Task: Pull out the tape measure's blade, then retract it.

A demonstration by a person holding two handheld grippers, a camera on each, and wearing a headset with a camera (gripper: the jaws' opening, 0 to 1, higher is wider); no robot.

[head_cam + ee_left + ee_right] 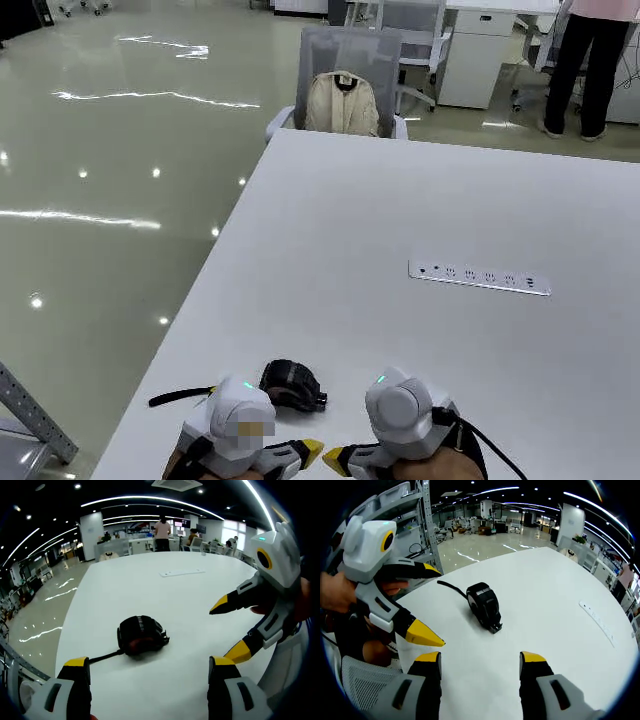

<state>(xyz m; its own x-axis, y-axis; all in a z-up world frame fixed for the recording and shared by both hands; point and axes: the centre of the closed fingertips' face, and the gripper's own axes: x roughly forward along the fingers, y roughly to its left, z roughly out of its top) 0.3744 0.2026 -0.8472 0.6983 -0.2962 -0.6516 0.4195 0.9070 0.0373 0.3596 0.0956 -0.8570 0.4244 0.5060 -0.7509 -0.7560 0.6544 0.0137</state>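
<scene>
A black tape measure [291,384] lies on the white table [400,200] near its front left corner, blade in, with a black wrist strap [180,397] trailing to the left. My left gripper [305,455] sits just in front of it, and its own view shows its jaws [149,662] open with the tape measure [141,635] a short way ahead. My right gripper [338,462] is beside it, also open [480,656], facing the tape measure [484,605]. Neither gripper touches the tape measure. The two grippers' yellow tips nearly meet.
A white power strip [478,278] lies flat mid-table to the right. A grey chair with a beige jacket [342,100] stands at the far edge. A person [590,60] stands far right. The table's left edge drops to a shiny floor, with a metal rack [30,415] below.
</scene>
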